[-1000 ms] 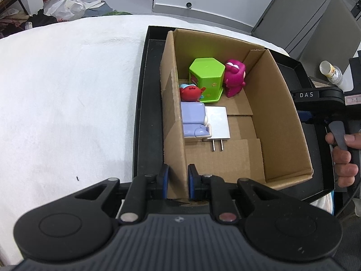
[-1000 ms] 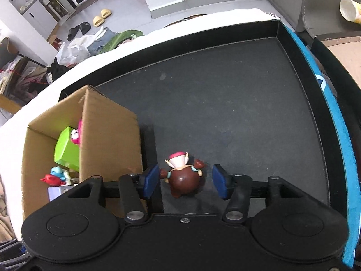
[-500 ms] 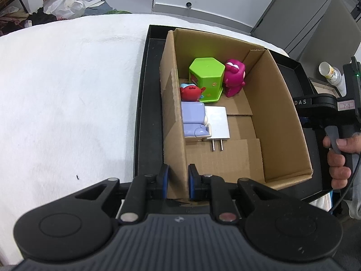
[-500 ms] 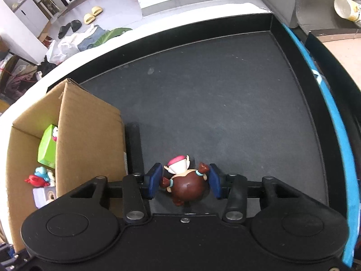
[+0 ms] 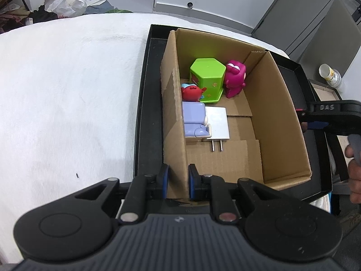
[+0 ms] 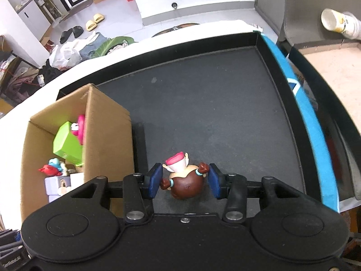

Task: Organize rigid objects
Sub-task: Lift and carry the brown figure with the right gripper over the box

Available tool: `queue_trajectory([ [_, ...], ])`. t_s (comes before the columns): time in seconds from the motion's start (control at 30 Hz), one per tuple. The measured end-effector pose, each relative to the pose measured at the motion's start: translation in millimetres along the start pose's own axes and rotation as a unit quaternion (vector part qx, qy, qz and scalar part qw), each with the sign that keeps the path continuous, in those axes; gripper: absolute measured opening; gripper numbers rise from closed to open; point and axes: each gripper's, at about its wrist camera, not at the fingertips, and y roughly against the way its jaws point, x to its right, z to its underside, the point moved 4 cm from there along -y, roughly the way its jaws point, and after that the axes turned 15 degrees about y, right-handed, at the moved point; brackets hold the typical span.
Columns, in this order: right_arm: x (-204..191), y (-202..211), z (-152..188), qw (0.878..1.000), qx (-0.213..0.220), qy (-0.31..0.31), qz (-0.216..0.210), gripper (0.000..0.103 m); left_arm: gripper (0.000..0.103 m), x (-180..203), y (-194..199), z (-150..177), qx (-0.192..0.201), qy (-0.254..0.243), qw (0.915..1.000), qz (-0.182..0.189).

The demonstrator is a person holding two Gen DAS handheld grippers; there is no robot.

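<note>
**Figurine between the right gripper's pads, box wall pinched by the left**

Brown figurine (image 6: 186,181) with a pink cap stands on the dark floor of the black tray (image 6: 225,103), just right of the cardboard box (image 6: 108,135). The right gripper (image 6: 185,179) straddles it: the blue pads (image 6: 155,180) sit narrow, each at one of the toy's raised arms, and the pictures do not settle whether they press or only flank it. In the left wrist view this gripper's handle (image 5: 327,117) appears beyond the box's right wall, held by a hand (image 5: 354,176).

The left gripper (image 5: 177,184) is closed on the near end of the box's left wall (image 5: 173,113), one blue pad (image 5: 163,181) outside and one inside the cardboard.

Inside the box (image 5: 282,124) (open-topped, flaps folded flat on its floor) lie five items: a green hexagonal container (image 5: 208,79) toward the far end, a magenta figure (image 5: 234,78) touching its right side, a red toy (image 5: 191,92) at its near left, a lavender block toy (image 5: 195,122) against the left wall, and a white plug adapter (image 5: 217,126) just beside it, prongs pointing toward the camera.

The tray rests on a white cloth surface (image 5: 67,90). A paper cup (image 6: 338,23) lies on its side beyond the tray's blue-edged right rim.
</note>
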Motion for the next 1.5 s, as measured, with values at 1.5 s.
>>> queue_trajectory([
  [1.5,-110,68,-44,0.987,0.059,0.152,0.008,0.044,0.017,-1,1,-1,-0.001,0.006,1.0,0.007],
])
